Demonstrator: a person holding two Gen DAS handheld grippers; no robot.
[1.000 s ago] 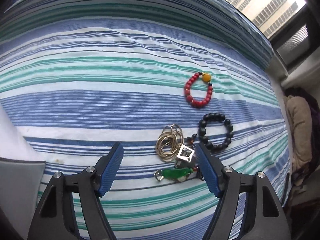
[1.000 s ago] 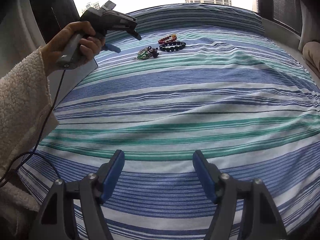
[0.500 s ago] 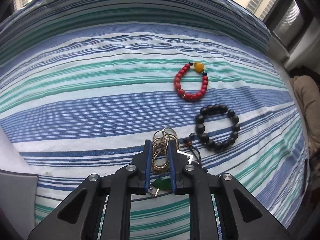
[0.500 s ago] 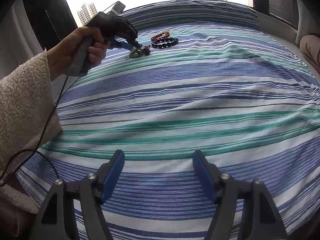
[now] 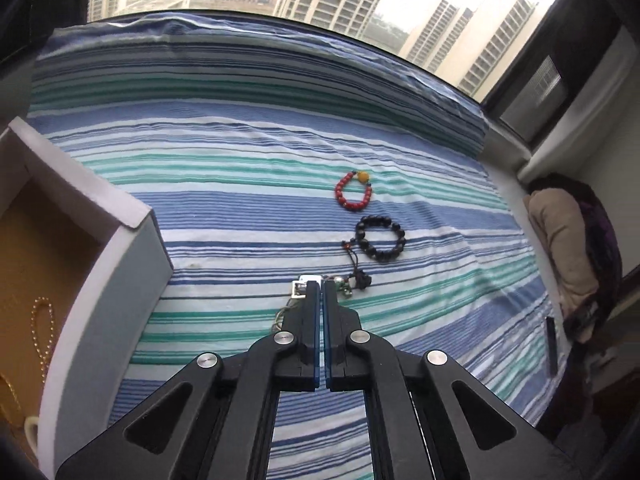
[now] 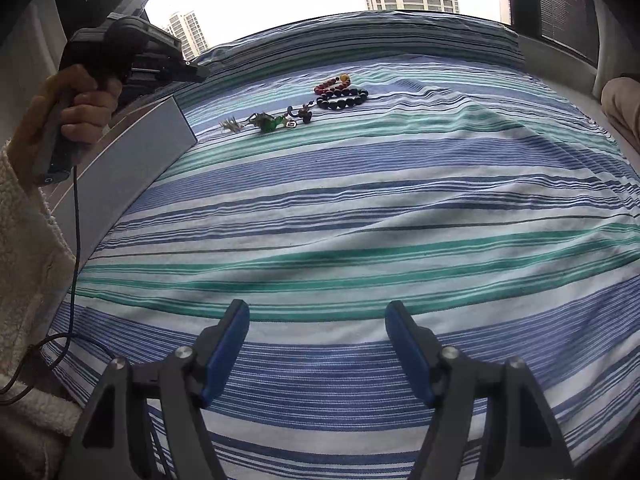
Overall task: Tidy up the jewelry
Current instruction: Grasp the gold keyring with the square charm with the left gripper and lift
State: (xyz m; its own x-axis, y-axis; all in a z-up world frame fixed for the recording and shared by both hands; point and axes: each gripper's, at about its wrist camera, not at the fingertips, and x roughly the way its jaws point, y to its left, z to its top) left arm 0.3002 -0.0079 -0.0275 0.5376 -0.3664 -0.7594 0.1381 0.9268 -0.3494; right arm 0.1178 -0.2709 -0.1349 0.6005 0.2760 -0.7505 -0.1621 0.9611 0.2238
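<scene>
My left gripper (image 5: 320, 289) is shut and raised above the striped bed; nothing shows between its pads. In the right wrist view it (image 6: 196, 72) hangs in the air with no jewelry in it. Below it lie gold rings (image 6: 230, 125), a green charm (image 6: 272, 123) and a silver square pendant (image 5: 301, 288), partly hidden in the left wrist view. A black bead bracelet (image 5: 380, 238) and a red bead bracelet (image 5: 354, 192) lie farther off. My right gripper (image 6: 318, 344) is open and empty over the near bed.
An open white drawer (image 5: 132, 216) with a wood floor stands at the left and holds a gold bead chain (image 5: 38, 334). A window runs behind the bed. A beige cushion (image 5: 560, 240) lies at the right.
The left gripper shut at the gold rings, then rose and pulled back without them. The rings lie shifted on the sheet. The drawer has come into view. The right gripper stayed open.
</scene>
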